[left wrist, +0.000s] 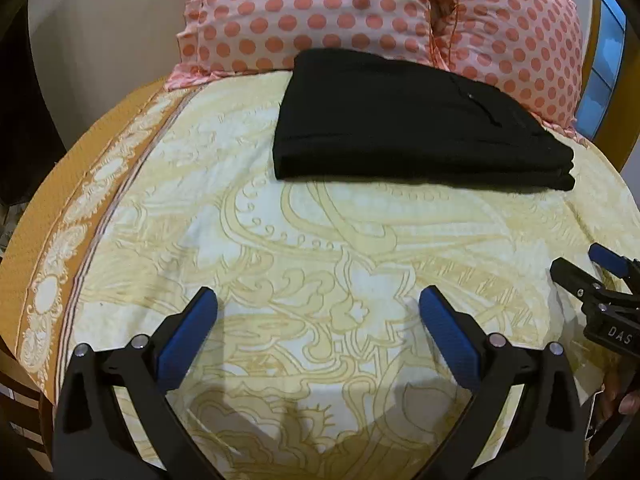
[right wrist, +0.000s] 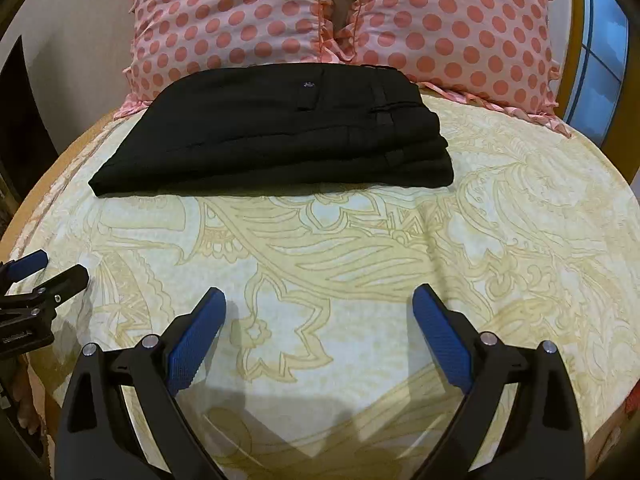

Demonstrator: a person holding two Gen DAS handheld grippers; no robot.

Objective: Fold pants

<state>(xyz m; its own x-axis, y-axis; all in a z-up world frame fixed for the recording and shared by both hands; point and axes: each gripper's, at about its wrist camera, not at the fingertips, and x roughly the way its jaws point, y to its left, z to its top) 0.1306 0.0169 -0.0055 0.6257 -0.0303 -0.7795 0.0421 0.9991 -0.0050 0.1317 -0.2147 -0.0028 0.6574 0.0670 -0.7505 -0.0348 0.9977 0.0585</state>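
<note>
Black pants [left wrist: 400, 120]; pink polka-dot pillows [left wrist: 320, 12]; yellow floral bedsheet [left wrist: 320, 248].

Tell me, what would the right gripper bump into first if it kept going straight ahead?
Probably the bedsheet, since the right gripper tilts down; if it skimmed above, the pants.

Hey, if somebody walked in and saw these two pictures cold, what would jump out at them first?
First the black pants, folded into a neat flat stack at the far end of the yellow patterned bedspread, right in front of the pink polka-dot pillows. Next, the blue-padded left gripper and right gripper, both open, empty and well short of the pants.
</note>
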